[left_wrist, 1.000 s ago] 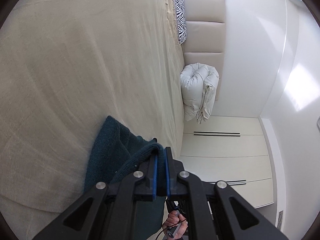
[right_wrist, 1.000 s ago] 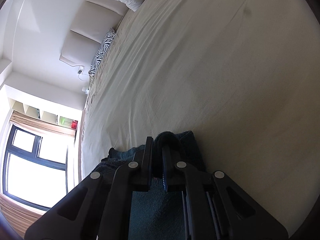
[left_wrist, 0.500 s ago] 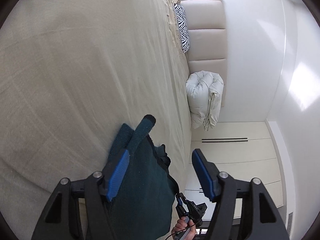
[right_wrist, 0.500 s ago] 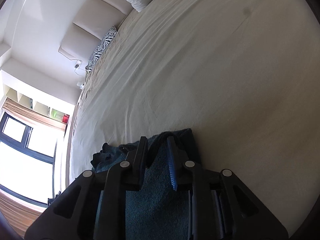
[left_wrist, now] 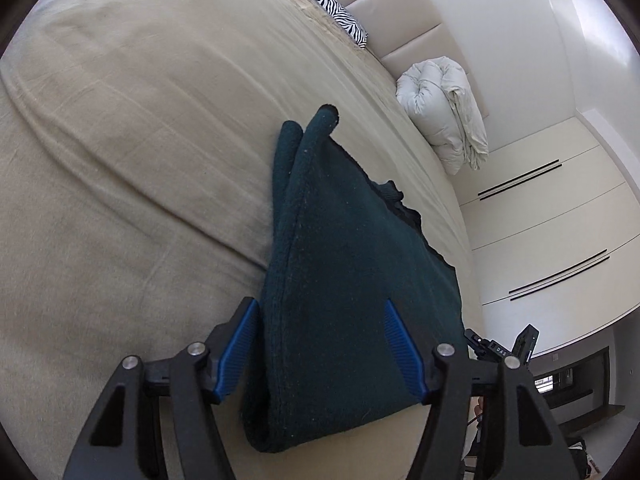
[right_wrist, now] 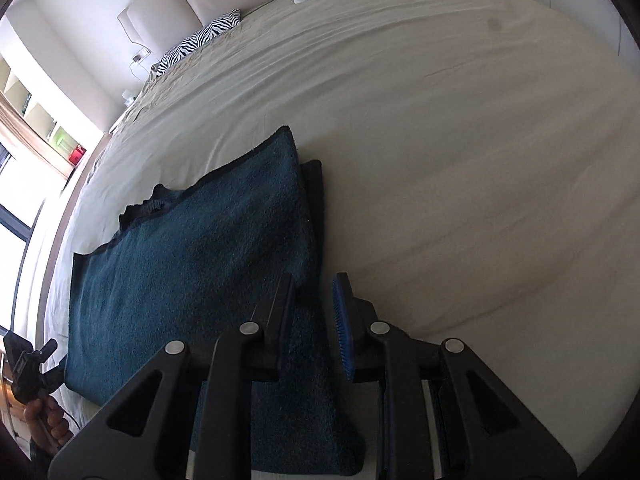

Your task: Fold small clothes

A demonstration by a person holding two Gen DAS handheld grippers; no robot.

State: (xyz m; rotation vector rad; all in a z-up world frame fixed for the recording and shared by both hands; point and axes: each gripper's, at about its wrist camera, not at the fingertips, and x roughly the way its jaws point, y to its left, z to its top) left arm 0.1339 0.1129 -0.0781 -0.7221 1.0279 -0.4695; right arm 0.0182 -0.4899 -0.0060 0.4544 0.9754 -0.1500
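Note:
A dark teal fleecy garment [left_wrist: 340, 264] lies folded over on the beige bed sheet [left_wrist: 120, 128], its two layers showing at the far corner. My left gripper [left_wrist: 320, 320] is open, its blue pads [left_wrist: 240, 344] apart on either side of the garment's near end, not holding it. In the right wrist view the same garment [right_wrist: 188, 264] lies flat to the left. My right gripper [right_wrist: 314, 300] is open a little above the garment's right edge, with nothing pinched between the jaws.
A rolled white duvet [left_wrist: 444, 108] and a zebra-print pillow [left_wrist: 332, 12] lie at the padded headboard [left_wrist: 420, 32]. White wardrobe doors [left_wrist: 552, 232] stand beyond the bed. A window and shelves [right_wrist: 36, 112] are on the left in the right wrist view.
Both grippers were shut on the garment's edge a second ago. They have since opened and let it go, and the garment now lies folded on the bed.

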